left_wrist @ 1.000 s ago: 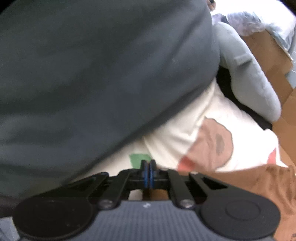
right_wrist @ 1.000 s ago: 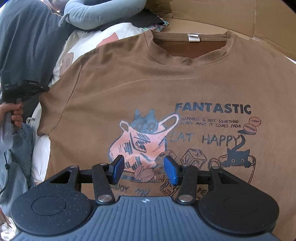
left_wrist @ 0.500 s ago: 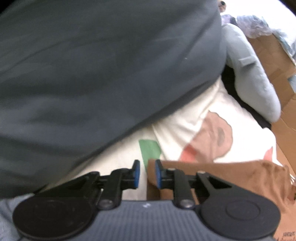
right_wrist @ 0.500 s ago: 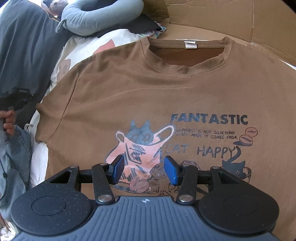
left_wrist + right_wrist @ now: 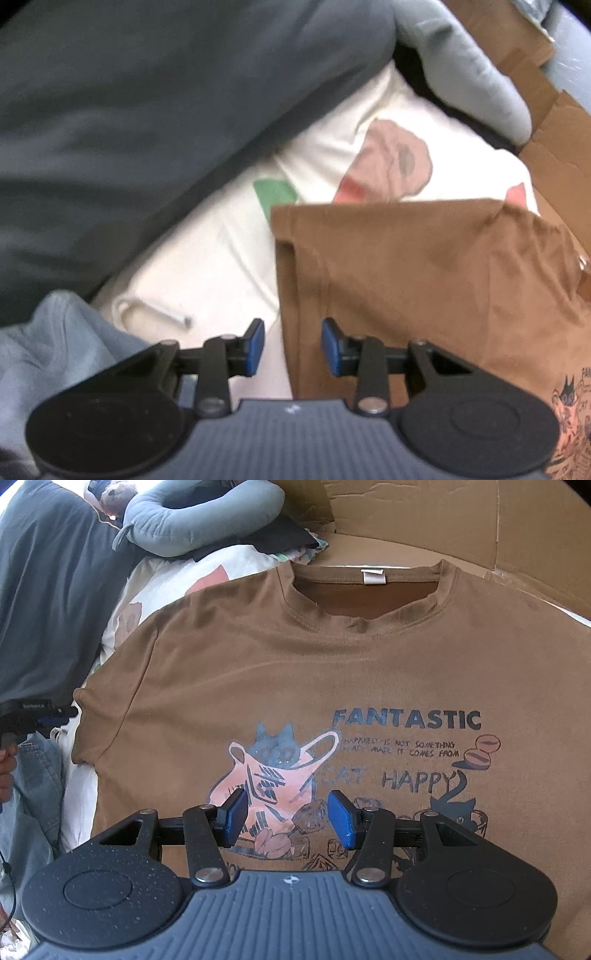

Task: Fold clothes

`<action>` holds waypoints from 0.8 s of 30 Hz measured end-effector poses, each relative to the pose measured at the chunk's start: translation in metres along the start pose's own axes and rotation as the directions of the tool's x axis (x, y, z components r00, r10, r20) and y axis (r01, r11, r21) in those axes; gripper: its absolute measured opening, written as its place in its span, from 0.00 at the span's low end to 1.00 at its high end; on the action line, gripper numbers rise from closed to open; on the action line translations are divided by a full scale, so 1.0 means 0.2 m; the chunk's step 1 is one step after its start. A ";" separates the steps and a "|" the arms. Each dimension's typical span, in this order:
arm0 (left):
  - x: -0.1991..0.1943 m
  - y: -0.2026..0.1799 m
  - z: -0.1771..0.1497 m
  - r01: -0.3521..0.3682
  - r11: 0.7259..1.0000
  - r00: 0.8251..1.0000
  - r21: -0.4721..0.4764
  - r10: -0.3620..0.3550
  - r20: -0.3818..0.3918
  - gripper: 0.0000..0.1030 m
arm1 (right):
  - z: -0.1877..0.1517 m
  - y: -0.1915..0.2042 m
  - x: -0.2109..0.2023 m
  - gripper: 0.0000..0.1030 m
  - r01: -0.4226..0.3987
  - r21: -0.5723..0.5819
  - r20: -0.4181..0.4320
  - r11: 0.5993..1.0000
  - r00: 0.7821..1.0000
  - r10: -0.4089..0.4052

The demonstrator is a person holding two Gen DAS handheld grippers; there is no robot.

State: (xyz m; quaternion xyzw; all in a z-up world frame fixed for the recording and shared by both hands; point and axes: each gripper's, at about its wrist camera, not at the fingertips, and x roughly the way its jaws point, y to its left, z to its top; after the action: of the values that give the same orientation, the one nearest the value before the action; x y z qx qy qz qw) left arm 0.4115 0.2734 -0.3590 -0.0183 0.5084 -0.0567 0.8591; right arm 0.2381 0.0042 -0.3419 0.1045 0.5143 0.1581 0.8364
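A brown T-shirt (image 5: 332, 672) with a cat print and the word FANTASTIC lies flat, front up, collar far from me. Its left sleeve (image 5: 406, 266) lies flat on the white bedding in the left wrist view. My left gripper (image 5: 291, 347) is open and empty, with the sleeve hem between and just ahead of its blue pads. It also shows at the left edge of the right wrist view (image 5: 40, 720). My right gripper (image 5: 288, 819) is open and empty, above the shirt's lower chest print.
White printed bedding (image 5: 229, 258) lies under the sleeve. A dark grey blanket (image 5: 147, 110) and a grey-blue pillow (image 5: 199, 513) lie to the left and back. Cardboard sheets (image 5: 461, 520) stand behind the collar. Light blue denim (image 5: 62, 339) is at the near left.
My left gripper opened from shut and pulled back, letting go of the sleeve, which now lies flat. My right gripper stayed open and shifted slightly towards the shirt's hem.
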 end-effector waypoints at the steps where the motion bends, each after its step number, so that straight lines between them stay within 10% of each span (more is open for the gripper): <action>1: 0.01 0.00 -0.01 0.006 1.000 1.000 -0.006 -0.006 -0.004 0.31 | 0.00 0.00 0.00 0.53 0.000 0.000 0.001 1.000 1.000 0.000; 8: 0.03 -0.02 -0.03 0.013 1.000 1.000 0.005 -0.012 -0.025 0.01 | -0.03 -0.01 -0.01 0.53 0.002 0.016 0.003 1.000 1.000 -0.002; 24: 0.03 0.01 -0.08 -0.066 0.998 0.997 0.014 0.067 -0.029 0.00 | -0.07 -0.01 0.03 0.54 0.020 0.042 -0.005 0.999 1.000 -0.020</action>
State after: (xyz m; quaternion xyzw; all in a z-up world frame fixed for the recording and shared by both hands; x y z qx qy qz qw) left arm 0.4015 0.2755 -0.3724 0.0051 0.5211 -0.0318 0.8529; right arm 0.2292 0.0041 -0.3539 0.1166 0.5206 0.1388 0.8344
